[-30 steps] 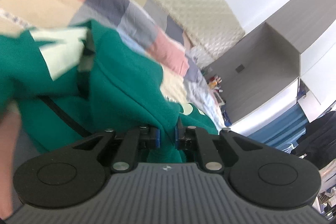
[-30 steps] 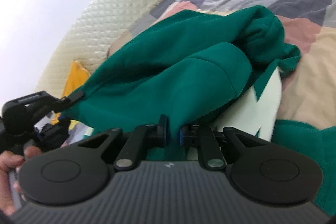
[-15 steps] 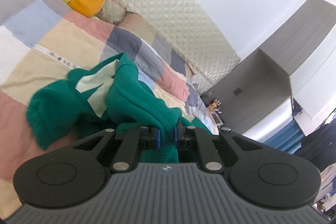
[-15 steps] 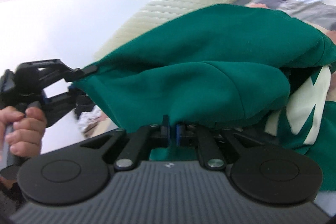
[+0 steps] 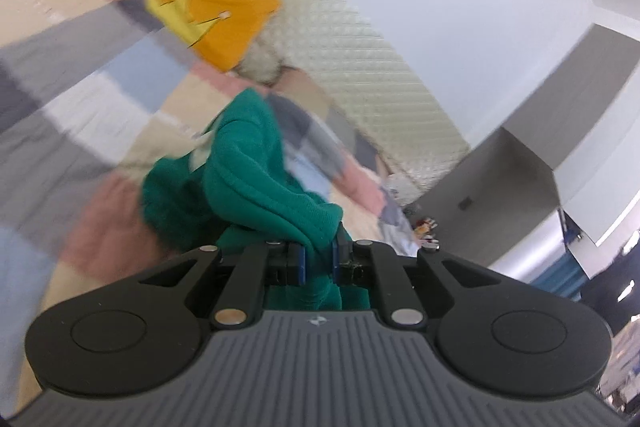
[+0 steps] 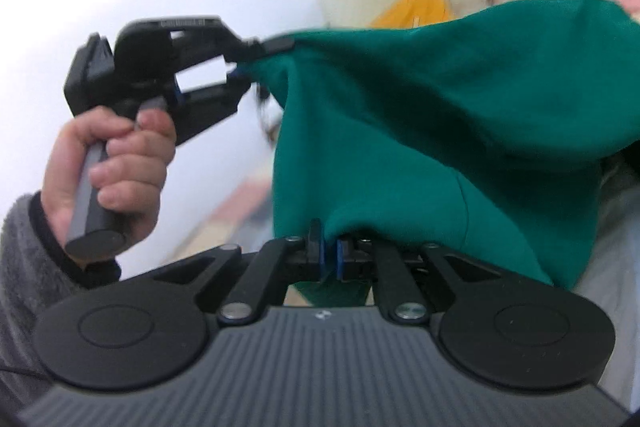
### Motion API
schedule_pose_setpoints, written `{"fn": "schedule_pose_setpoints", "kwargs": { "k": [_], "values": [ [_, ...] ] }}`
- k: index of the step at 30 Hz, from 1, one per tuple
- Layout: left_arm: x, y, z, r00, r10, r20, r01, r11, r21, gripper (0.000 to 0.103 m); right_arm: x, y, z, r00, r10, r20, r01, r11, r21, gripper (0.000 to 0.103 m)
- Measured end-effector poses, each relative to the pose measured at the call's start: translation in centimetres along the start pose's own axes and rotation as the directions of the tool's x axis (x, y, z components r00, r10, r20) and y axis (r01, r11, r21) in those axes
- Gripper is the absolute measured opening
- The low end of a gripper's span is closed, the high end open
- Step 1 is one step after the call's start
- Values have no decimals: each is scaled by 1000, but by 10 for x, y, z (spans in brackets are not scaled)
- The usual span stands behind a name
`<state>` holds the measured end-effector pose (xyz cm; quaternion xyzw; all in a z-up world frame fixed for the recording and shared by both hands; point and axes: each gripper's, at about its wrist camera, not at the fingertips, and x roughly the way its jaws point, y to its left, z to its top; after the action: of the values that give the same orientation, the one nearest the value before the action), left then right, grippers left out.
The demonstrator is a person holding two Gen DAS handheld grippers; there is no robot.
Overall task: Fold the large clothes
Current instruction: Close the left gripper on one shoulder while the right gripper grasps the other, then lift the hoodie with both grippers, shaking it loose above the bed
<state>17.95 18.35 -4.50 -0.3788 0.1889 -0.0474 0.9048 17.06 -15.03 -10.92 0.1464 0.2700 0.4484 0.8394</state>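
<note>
Both the left claw [image 5: 316, 261] and right claw [image 6: 329, 259] were clamped on the green garment [image 6: 460, 131], stretched between them above the bed [image 5: 80, 115]; no fold appeared complete.

Two wrist fisheyes, each looking forward along its own gripper, close on one lifted green garment.

The left wrist view sits just behind the left gripper [image 5: 316, 263] and faces along the bed with the pastel patchwork cover [image 5: 80, 99] toward the cream quilted headboard [image 5: 360, 67], with the orange crown-print cushion [image 5: 204, 15] and grey wardrobe [image 5: 520, 179] farther off. The right wrist view sits just behind the right gripper [image 6: 329, 259] and faces sideways across to the left gripper [image 6: 256, 59] in the person's left hand [image 6: 112, 167], against a white wall. Both views share the teal-green fleece garment [image 5: 248, 179] [image 6: 460, 131], very near the lenses, plus the headboard and cushion.
</note>
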Motion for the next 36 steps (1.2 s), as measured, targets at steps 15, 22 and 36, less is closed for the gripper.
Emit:
{"fn": "schedule_pose_setpoints", "kwargs": {
  "k": [15,22,36],
  "values": [
    [25,106,-22,998,51,-35,-57,979,-197,14,-40,-48,7,980,-108,164,53,950,308,70],
    [33,118,-26,998,43,-42,-52,972,-231,14,-23,-76,5,945,-317,81,260,879,401,70],
    [38,120,-30,997,61,-45,-70,970,-234,15,22,-104,5,939,-341,35,292,851,437,8]
  ]
}}
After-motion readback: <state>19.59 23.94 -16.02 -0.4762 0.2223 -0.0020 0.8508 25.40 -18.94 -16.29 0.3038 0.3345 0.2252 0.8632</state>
